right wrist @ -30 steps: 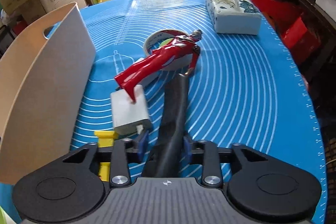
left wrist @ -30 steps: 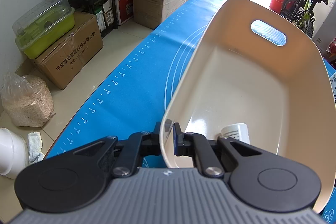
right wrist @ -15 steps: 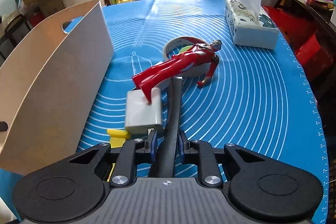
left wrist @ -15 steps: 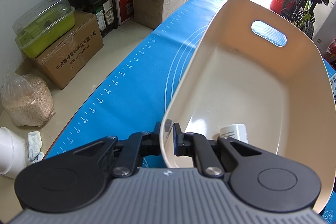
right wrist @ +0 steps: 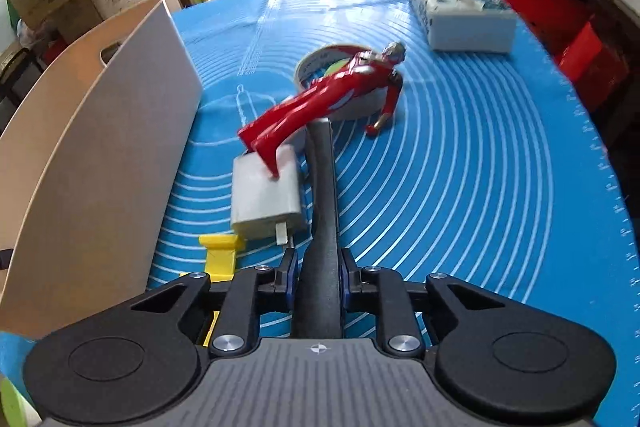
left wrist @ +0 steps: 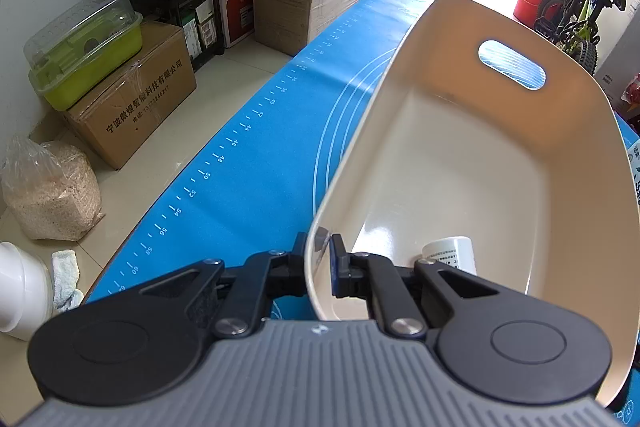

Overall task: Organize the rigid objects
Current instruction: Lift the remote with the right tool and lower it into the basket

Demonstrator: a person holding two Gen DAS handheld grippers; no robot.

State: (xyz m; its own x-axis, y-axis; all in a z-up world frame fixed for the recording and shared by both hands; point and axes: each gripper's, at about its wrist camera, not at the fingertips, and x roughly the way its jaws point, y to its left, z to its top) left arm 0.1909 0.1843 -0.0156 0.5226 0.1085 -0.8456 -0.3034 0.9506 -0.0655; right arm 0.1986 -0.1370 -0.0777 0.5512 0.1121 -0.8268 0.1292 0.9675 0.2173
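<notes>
Spanning the blue surface, holding a cream bin by its near rim in the clenched left tool, with a white bottle inside. Gripping a dark bar in the closed right tool, risking a knock to the red figure and charger alongside.

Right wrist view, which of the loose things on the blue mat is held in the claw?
The long dark grey bar, clamped in the right claw. The red toy figure, white charger block and yellow plastic piece lie free.
</notes>
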